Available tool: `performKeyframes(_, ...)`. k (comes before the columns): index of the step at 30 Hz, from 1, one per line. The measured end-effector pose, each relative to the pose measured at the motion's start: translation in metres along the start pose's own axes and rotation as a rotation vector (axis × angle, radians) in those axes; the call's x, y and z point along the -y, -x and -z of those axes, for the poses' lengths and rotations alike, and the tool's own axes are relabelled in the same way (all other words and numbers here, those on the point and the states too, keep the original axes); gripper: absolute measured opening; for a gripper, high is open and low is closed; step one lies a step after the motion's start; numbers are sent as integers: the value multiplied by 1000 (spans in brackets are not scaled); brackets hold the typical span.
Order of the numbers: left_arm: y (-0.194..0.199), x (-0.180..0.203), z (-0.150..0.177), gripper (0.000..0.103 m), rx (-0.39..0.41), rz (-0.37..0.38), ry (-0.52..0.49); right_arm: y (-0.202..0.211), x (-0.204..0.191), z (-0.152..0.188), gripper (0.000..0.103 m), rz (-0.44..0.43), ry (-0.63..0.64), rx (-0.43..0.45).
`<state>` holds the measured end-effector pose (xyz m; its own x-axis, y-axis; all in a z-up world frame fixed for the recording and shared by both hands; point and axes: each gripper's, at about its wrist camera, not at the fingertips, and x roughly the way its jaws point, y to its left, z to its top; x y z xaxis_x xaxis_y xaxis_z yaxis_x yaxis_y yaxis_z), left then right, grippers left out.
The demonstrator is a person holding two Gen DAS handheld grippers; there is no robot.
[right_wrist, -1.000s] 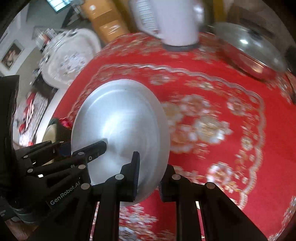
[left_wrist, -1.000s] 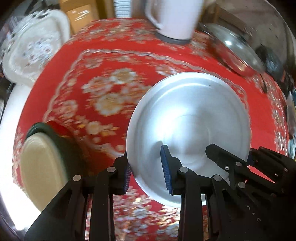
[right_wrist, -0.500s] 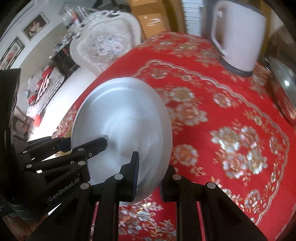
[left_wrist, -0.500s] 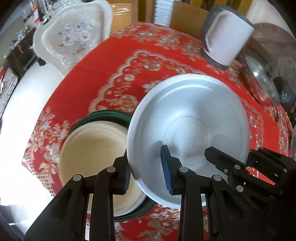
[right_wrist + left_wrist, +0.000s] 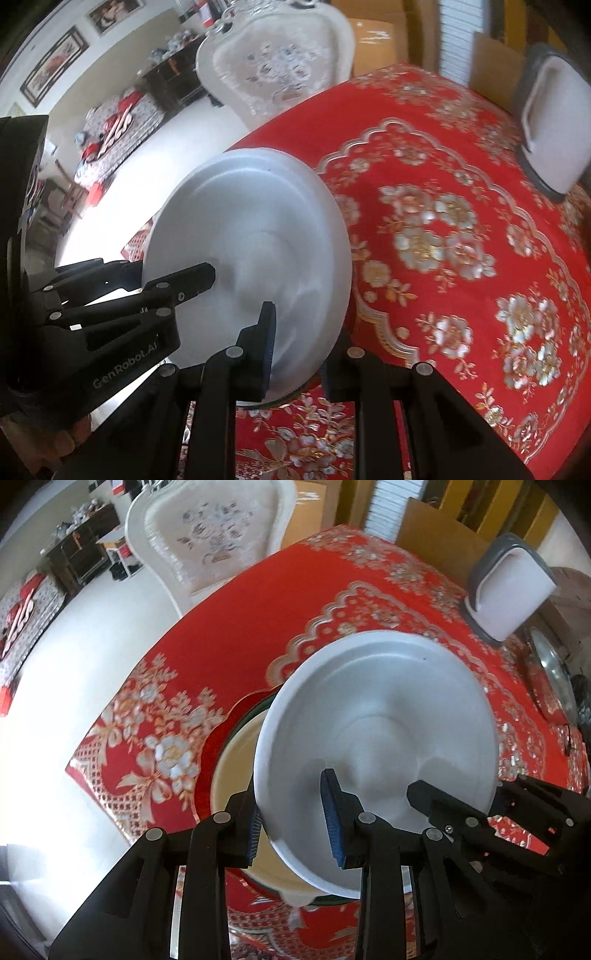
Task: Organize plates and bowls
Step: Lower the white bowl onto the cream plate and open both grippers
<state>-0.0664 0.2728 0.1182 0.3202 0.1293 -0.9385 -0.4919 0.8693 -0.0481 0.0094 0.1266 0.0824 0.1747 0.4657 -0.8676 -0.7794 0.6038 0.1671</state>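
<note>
Left wrist view: the left gripper (image 5: 293, 818) pinches the rim of one white bowl (image 5: 376, 746), its hollow facing up, held over one cream bowl with a green rim (image 5: 236, 764) on the red tablecloth (image 5: 229, 627); one white kettle (image 5: 511, 590) stands far back.

Right wrist view: the right gripper (image 5: 299, 350) pinches the same white bowl's (image 5: 251, 240) other rim; it looks tipped on edge here; the left gripper (image 5: 173, 275) grips beside it.

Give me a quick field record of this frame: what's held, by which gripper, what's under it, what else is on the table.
held: silver plate
left gripper: shut on the plate's near rim
right gripper: shut on the same plate's rim
plate pose: tilted, above the stack
below: cream bowl with a green rim, on a red plate
table: red floral tablecloth
also on table: white kettle, glass lid
beyond table: white chair
</note>
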Motion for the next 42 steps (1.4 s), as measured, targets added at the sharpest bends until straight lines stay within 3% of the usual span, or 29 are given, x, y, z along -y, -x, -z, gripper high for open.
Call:
performKeyframes(8, -21, -23, 17, 30, -74, 30, 56, -20, -16, 3, 22, -2, 32, -61)
performKeyframes(20, -28, -32, 18, 29, -97, 58, 74, -24, -22, 4, 22, -10, 20, -90)
performKeyframes(36, -26, -28, 15, 30, -59, 8, 52, -2, -4, 6, 24, -13, -43, -44)
performKeyframes(40, -22, -31, 16, 30, -57, 26, 78, 4, 0, 9, 35, -4, -58, -21)
performKeyframes(42, -18, -33, 18, 30, -51, 28, 92, 8, 1, 11, 36, 18, -59, 0)
